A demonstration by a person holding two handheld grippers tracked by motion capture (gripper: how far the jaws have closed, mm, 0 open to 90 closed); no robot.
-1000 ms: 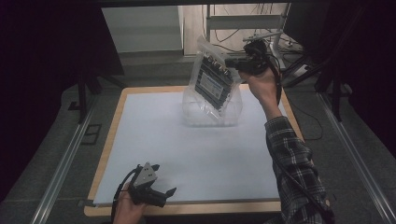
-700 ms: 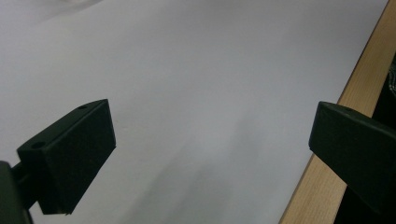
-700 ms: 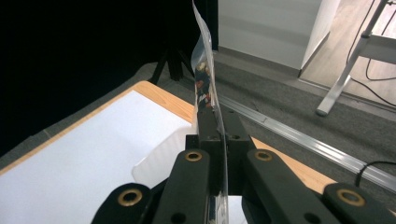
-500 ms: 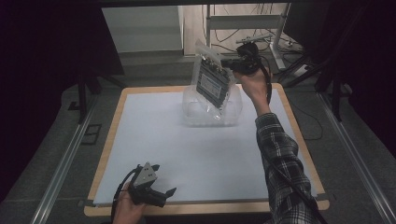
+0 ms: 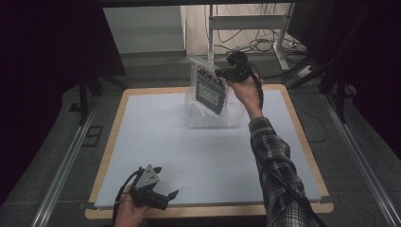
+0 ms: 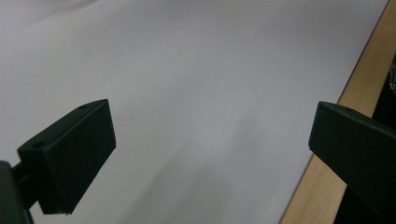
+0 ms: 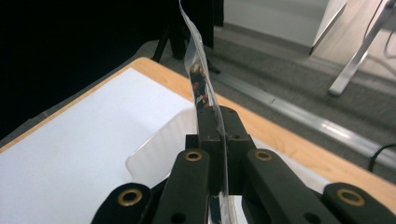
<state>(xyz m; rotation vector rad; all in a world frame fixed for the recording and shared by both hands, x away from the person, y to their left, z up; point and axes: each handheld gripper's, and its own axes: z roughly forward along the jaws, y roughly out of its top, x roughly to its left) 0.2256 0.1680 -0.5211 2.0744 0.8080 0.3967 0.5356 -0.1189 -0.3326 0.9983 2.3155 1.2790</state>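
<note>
Over the far edge of the table (image 5: 118, 142), the right gripper (image 5: 226, 74) holds a clear plastic bag (image 5: 210, 90) up in the air, its jaws clamped tight on the bag's upper right edge. The bag hangs down and to the left of that gripper, tilted, with a dark card-like packet inside it; its lower end dips toward a clear plastic tub (image 5: 208, 118) that sits on the white sheet near the table's far edge. Whether the bag's bottom touches the tub or just hovers inside it, I cannot tell, since both are see-through and blur together. In the right gripper view the bag (image 7: 201, 88) is edge-on, a thin curling film rising straight out of the closed right gripper (image 7: 222, 140), and the print on the packet is too small and sideways to read; the curved rim of the tub (image 7: 149, 149) shows below, partly cut off behind the gripper's linkage. Down at the table's near edge, well apart from the bag, the left gripper (image 5: 163, 194) rests low in the person's hand, its jaws spread wide with nothing between them. In the left gripper view, that gripper (image 6: 210, 154) looks over bare white sheet and the table's wooden rim (image 6: 327, 182), the right-hand jaw running off the frame.
</note>
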